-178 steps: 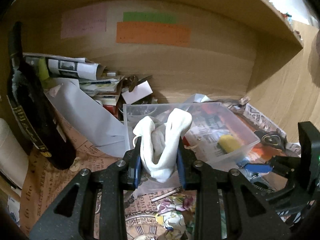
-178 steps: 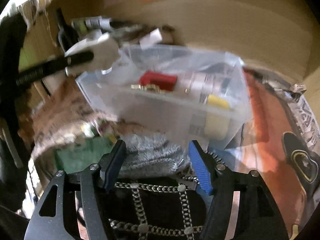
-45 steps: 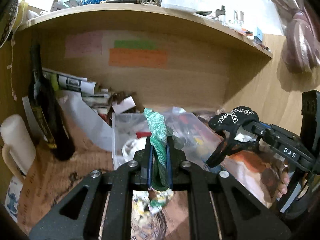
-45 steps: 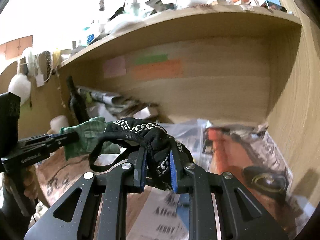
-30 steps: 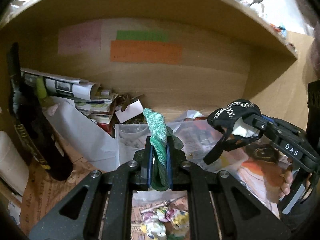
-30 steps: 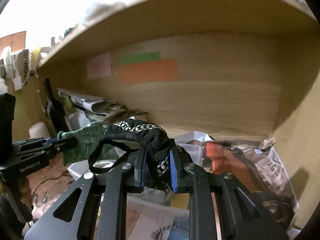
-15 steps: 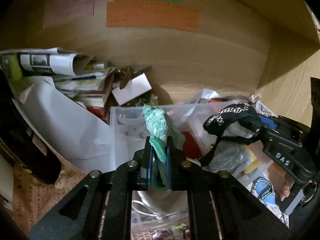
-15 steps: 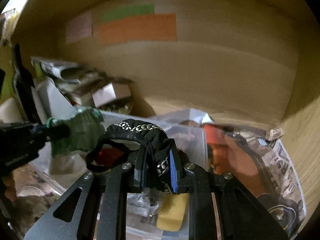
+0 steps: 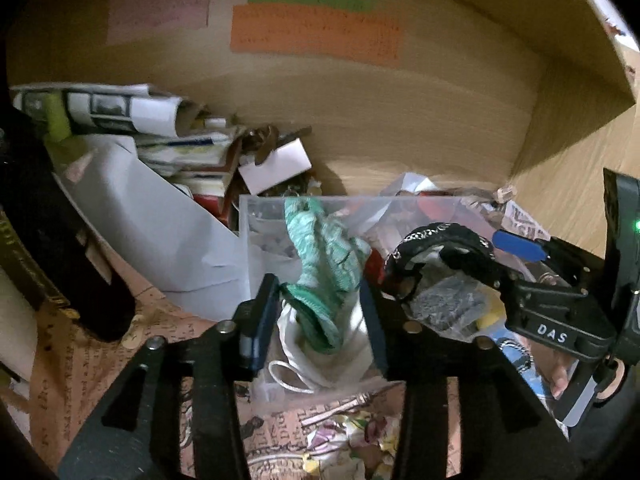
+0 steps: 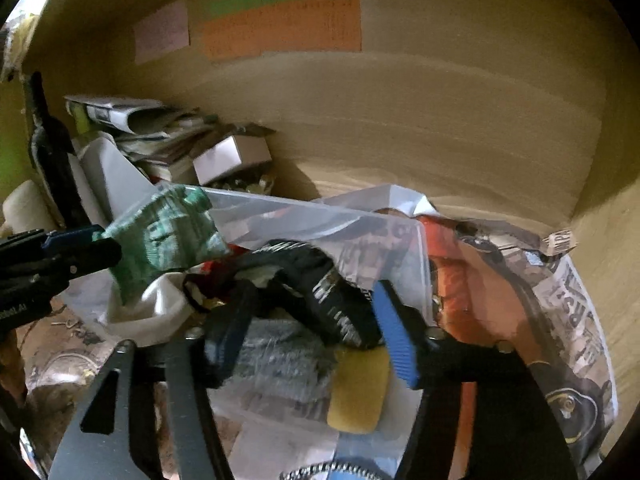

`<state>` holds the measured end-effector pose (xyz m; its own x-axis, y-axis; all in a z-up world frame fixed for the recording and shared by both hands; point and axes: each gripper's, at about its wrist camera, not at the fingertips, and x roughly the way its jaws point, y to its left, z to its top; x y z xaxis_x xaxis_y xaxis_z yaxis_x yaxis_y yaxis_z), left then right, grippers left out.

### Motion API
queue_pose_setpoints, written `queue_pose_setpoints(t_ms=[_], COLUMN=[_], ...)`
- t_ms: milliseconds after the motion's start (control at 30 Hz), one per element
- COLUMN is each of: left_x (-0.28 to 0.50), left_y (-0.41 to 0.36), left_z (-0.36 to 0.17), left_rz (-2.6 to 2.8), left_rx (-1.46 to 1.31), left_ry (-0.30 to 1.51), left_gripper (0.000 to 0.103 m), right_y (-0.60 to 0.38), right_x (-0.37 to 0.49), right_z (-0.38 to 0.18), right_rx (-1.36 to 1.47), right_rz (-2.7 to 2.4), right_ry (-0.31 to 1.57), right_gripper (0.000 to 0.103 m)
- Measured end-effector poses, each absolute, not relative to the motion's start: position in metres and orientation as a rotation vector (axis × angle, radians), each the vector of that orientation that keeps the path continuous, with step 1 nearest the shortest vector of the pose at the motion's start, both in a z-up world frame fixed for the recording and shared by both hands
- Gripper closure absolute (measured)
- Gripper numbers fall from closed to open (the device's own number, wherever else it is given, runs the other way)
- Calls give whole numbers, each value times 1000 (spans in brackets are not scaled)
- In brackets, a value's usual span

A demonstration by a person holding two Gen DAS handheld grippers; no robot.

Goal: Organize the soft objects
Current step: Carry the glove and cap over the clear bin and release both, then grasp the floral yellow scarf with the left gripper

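A clear plastic bin (image 9: 256,248) (image 10: 328,216) stands on the shelf floor. My left gripper (image 9: 320,312) is open over the bin's near left corner; a green knitted cloth (image 9: 324,264) (image 10: 160,236) hangs loose between its fingers above a white cloth (image 9: 316,356) (image 10: 156,308). My right gripper (image 10: 312,332) is open over the bin; a black chain-trimmed strap (image 10: 320,284) (image 9: 444,240) drops between its fingers onto a grey fuzzy piece (image 10: 280,356). A yellow sponge (image 10: 360,392) lies in the bin.
A dark bottle (image 9: 52,248) stands at the left. Rolled newspaper (image 9: 104,108), white paper (image 9: 160,228) and books pile behind the bin. Newspaper (image 10: 560,304) lines the floor at the right. Coloured notes (image 9: 316,32) stick on the back wall.
Both grippers have moved down over the bin and opened. The green cloth and the black strap are released and sag into the bin.
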<state>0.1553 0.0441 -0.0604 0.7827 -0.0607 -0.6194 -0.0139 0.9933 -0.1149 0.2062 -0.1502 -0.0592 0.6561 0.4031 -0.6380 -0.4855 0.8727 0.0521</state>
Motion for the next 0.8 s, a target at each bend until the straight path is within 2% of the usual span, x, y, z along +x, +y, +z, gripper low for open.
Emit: queue_pose_setpoints(t_ms=[67,200,467,800], left_x=[145,123,90,83], left_y=[44,41,31,23], left_z=[-54,-42,-43,-87], left_rz=[-23,-27,-25,-58], left_rx=[-114,-102,-63,-63], left_ry=[650,610,588,732], left_gripper=[54,44,20,20], right_y=[-155,-168,-192,-208], right_x=[197,177,141,129], right_z=[-53,-38,-21,-62], right_rx=[-120,-99,-89,-99], right_rz=[512,523,539,513], right_ry=[670,624,576,688], right_gripper=[40,29,19,19])
